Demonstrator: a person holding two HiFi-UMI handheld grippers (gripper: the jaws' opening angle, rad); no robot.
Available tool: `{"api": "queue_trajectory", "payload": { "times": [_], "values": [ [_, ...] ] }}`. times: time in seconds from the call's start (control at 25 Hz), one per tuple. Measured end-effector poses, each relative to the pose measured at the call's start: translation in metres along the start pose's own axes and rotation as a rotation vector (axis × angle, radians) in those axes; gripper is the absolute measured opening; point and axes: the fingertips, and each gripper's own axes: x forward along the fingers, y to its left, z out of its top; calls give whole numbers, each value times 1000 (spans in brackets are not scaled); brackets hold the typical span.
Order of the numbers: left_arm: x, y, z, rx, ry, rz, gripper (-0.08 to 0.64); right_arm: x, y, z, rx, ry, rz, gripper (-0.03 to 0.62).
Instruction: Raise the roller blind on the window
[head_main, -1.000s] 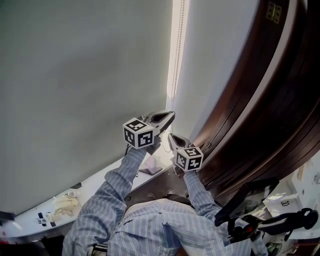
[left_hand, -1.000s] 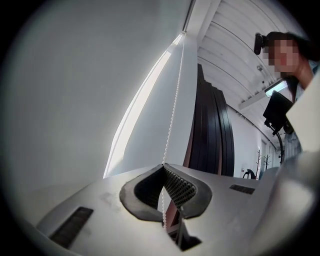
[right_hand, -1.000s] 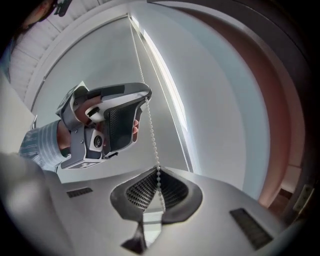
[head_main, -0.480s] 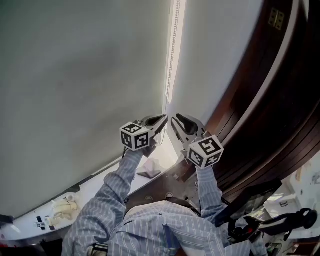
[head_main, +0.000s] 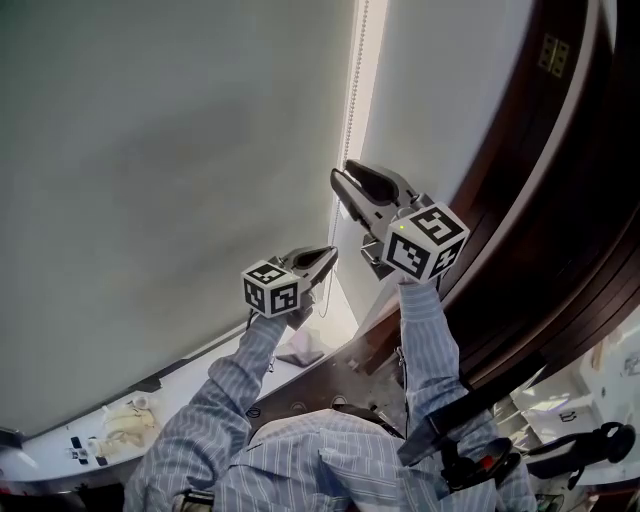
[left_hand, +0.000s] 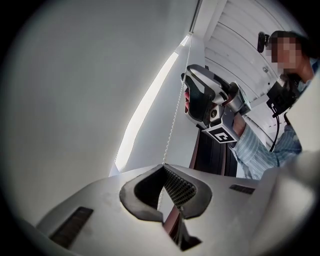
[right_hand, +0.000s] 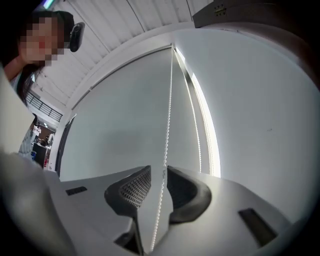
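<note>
The grey roller blind (head_main: 170, 180) hangs down over the window, with a bright strip of daylight along its right edge. The white bead chain (head_main: 352, 100) hangs along that strip. My left gripper (head_main: 331, 254) is shut on the bead chain (left_hand: 176, 110), which rises from its closed tips (left_hand: 163, 167). My right gripper (head_main: 343, 175) is higher up on the same chain. Its jaws have just been opening and now stand open (right_hand: 159, 171). The bead chain (right_hand: 168, 100) runs between them without being pinched. A second strand (right_hand: 194, 115) hangs to the right.
A dark wooden frame (head_main: 560, 200) curves down the right side, with a white wall strip (head_main: 440, 90) beside the blind. The windowsill (head_main: 190, 365) below holds small items (head_main: 125, 412). Black equipment (head_main: 500, 440) sits at the lower right.
My right gripper has let go of the chain, opened, and risen well above the left one. My left gripper has stayed shut on the chain and sunk slightly.
</note>
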Motion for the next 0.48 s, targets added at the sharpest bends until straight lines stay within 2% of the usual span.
{"api": "queue_trajectory", "payload": {
  "times": [0.04,0.08,0.28,0.48],
  "values": [
    [-1,0,0,1,0,0,5,2,-2,2,-3,-3,-13,79],
    [-2,1,1,2,0,0,5,3,-4,2,0,-5,-22,20],
    [-4,-2,0,-1,-4,-4,5,3,-2,1,73,-8,7,15],
    [-4,-5,-3,-11,-8,-5,5,3,-3,-1,75,4,-4,12]
  ]
}}
